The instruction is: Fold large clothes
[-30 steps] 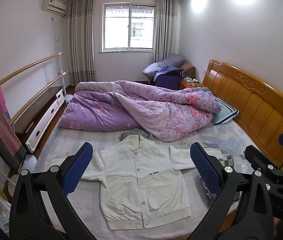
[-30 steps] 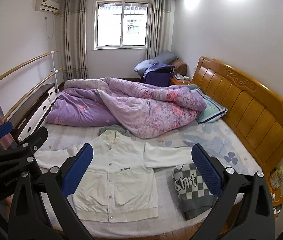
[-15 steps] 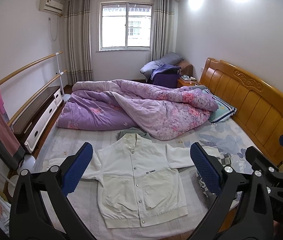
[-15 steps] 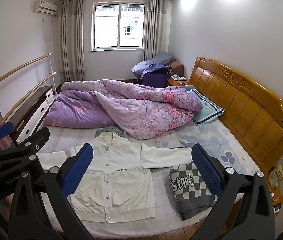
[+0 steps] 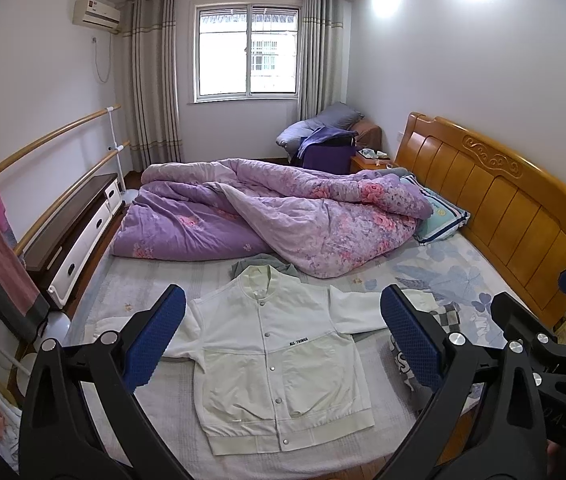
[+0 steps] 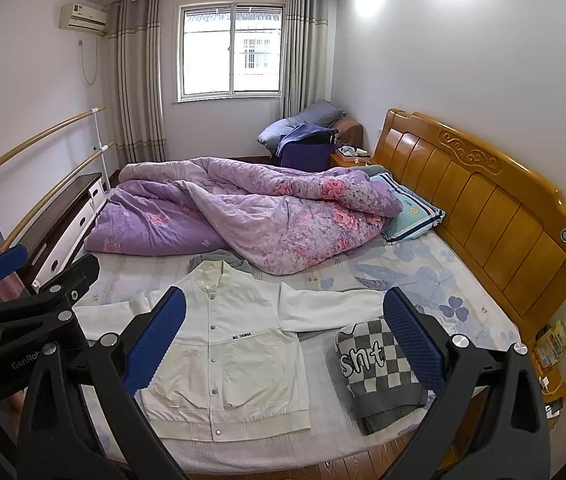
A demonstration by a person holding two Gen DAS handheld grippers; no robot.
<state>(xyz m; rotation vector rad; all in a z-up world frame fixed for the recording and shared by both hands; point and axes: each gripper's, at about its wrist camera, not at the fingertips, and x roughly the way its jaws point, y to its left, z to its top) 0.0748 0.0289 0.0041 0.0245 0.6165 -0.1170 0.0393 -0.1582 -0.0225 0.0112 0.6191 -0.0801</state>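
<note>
**Bedroom, bed as work area: white jacket spread flat, folding not yet begun**

Bedroom with a wooden headboard (image 6: 483,204) and a window (image 5: 247,50) at the far wall; on the bed (image 5: 435,276), near its front edge, white jacket (image 5: 279,356) laid face up, snapped shut, both sleeves stretched out sideways, hem toward the cameras; no fold visible in it.

Left tongs (image 5: 283,336) released, blue pads wide apart, hovering above the jacket without touching; right tongs (image 6: 281,338) likewise spread, holding nothing, hanging over the jacket's right side and the checkered sweater (image 6: 379,376).

Judged as the very start of the fold; next move likely calls for lowering both tongs to pinch a sleeve or a shoulder-and-hem pair, then carrying it across the chest while keeping the cloth flat.

Just right of the jacket, already folded, the grey-and-white sweater; behind, a rumpled purple floral quilt (image 5: 283,216), a grey garment (image 5: 263,264) peeking from under the collar.

Readable: "ALL THINGS" on the jacket chest; "sht" or similar on the sweater; "GenRo…" partly seen on the left tongs' body in the right view.
</note>
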